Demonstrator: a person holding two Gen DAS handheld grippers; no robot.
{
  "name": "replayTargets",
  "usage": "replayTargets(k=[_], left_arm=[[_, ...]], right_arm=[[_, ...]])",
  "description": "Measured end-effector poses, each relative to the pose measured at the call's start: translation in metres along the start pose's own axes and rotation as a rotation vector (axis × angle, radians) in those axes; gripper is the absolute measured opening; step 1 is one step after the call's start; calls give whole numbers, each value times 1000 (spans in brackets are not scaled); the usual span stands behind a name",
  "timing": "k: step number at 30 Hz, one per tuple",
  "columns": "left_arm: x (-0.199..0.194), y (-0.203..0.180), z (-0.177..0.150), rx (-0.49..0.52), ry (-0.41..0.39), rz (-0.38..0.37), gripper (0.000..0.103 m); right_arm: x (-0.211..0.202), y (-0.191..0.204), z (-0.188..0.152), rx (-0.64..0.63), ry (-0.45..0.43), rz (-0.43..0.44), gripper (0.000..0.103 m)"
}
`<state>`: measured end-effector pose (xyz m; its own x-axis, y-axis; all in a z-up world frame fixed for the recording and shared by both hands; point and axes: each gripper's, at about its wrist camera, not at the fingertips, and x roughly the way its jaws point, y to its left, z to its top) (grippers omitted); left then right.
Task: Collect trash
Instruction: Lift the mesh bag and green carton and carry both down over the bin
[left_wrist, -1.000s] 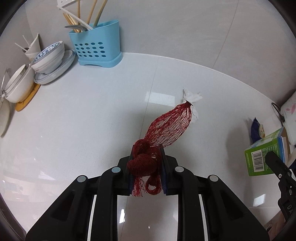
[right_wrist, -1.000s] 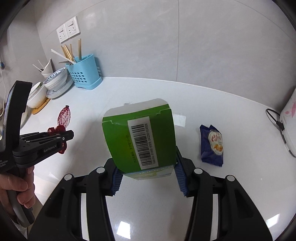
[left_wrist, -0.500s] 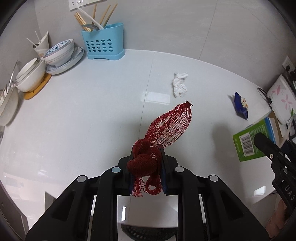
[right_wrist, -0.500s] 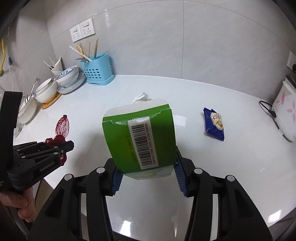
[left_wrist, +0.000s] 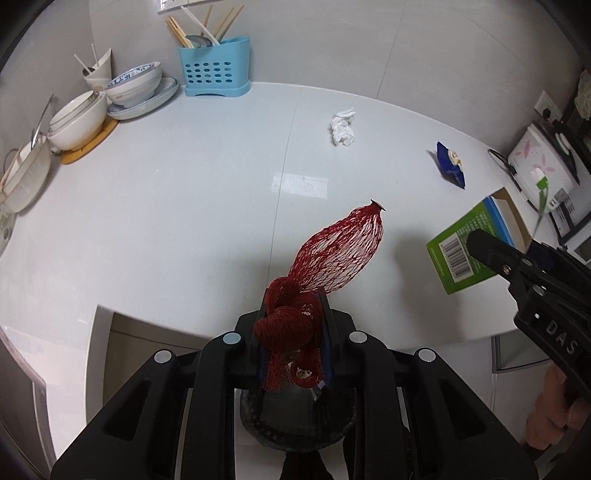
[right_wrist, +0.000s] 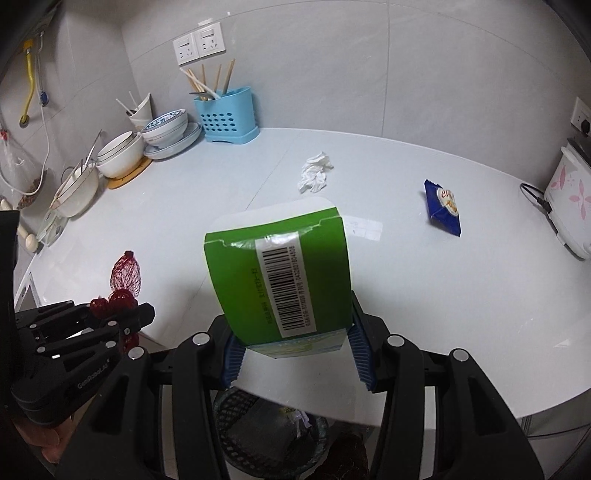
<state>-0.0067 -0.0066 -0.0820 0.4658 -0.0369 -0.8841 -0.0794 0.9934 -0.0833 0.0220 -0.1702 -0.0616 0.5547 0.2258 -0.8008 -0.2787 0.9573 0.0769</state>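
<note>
My left gripper is shut on a red mesh net bag, held above the counter's front edge; it also shows in the right wrist view. My right gripper is shut on an open green carton with a barcode, seen too in the left wrist view. A black mesh trash bin stands on the floor below both grippers. A crumpled white tissue and a blue snack wrapper lie on the white counter.
A blue utensil holder with chopsticks stands at the back wall. Stacked bowls and plates sit at the back left. A rice cooker with its cord is at the right edge.
Both grippers have pulled back from the counter with their loads, past its front edge. The trash bin has come into view beneath them.
</note>
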Motion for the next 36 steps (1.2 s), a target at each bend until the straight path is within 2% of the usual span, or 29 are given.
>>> replayTargets(k=[4, 11, 18, 26, 30, 33, 36], left_arm=[[-17, 8, -25, -7, 6, -19, 20], [-26, 21, -62, -15, 25, 2, 20], [-12, 25, -97, -15, 80, -7, 20], [14, 24, -127, -40, 136, -11, 20], [28, 24, -138, -53, 143, -10, 20], [42, 27, -144, -77, 160, -43, 20], [47, 26, -149, -62, 149, -29, 20]], right_arm=[[-6, 6, -19, 5, 13, 3, 46], [-10, 17, -49, 5, 37, 6, 46], [-9, 35, -86, -40, 62, 26, 46], [8, 43, -119, -40, 135, 34, 46], [18, 45, -133, -53, 158, 32, 46], [27, 45, -142, -59, 183, 29, 46], [35, 44, -149, -73, 196, 24, 46]])
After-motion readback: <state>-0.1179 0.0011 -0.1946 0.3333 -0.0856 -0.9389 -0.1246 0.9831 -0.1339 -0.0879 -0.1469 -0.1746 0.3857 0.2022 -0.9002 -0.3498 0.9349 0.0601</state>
